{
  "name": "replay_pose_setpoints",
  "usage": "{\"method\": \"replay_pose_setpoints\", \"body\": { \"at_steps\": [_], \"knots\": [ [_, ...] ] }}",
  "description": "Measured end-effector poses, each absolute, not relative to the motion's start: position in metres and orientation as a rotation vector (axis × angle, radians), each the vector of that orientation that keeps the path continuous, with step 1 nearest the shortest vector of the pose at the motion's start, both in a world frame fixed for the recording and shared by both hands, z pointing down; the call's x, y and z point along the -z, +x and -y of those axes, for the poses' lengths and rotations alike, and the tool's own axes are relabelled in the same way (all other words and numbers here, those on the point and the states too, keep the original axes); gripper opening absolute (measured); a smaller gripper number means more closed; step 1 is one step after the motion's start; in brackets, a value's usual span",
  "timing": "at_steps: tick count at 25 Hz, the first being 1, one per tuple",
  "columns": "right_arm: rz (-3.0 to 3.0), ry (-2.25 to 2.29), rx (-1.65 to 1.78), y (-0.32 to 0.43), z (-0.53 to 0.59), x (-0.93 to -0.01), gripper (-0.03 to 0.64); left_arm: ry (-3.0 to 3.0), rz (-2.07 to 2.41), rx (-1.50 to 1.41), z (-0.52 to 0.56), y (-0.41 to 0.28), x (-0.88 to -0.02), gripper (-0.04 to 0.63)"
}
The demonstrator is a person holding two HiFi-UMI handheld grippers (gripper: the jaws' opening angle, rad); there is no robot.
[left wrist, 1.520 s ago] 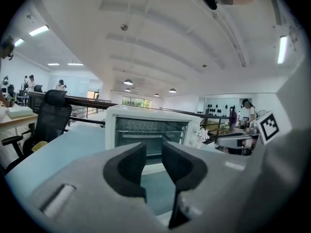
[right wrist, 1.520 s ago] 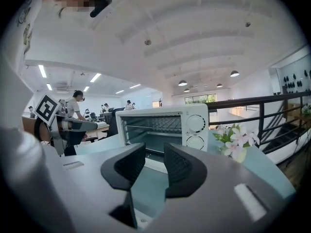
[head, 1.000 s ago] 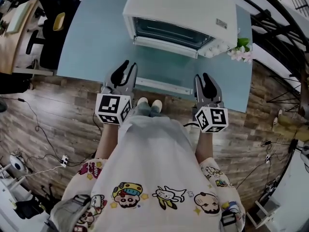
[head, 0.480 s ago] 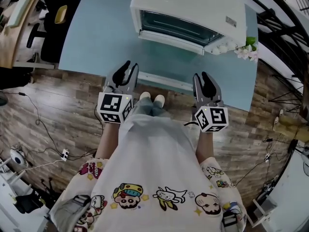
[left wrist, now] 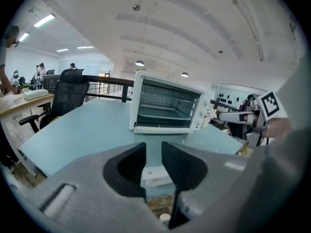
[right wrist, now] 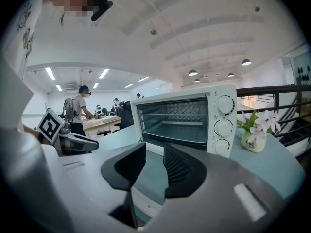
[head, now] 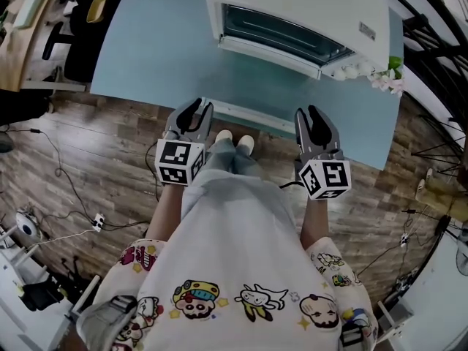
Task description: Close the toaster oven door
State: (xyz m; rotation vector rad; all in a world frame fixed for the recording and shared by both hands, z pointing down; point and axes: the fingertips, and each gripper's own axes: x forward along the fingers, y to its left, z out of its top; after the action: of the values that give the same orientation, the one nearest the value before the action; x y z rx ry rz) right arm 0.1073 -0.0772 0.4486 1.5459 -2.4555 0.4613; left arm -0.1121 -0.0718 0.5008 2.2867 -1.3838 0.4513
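Barely shifted since before, grey left gripper (head: 194, 110) and right gripper (head: 308, 115) hover empty, jaws narrowly parted. Held low, probably to lift the lowered glass door (head: 267, 82) of the boxy white metal toaster oven (head: 307, 6) just ahead.

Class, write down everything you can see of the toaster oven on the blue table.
The toaster oven is a white, boxy appliance, metal by its look, standing upright on the blue table. Its glass door is fully open, folded flat toward the person, with its white handle near the table's front edge. A wire rack shows inside, and three round knobs stack down the right side of its front.
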Motion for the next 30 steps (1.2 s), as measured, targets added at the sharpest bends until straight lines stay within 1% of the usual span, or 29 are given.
{"method": "replay_pose_setpoints", "body": {
  "at_steps": [13,30],
  "knots": [
    [2.434,1.545,-0.496,0.105,0.065,-0.464,0.110,2.194,1.349,-0.549,0.047,-0.118,-0.553,0.092],
    [2.378,1.591,-0.537,0.117,0.054,-0.473,0.110,2.138,1.297,-0.597,0.050,-0.110,-0.606,0.092]
  ]
}}
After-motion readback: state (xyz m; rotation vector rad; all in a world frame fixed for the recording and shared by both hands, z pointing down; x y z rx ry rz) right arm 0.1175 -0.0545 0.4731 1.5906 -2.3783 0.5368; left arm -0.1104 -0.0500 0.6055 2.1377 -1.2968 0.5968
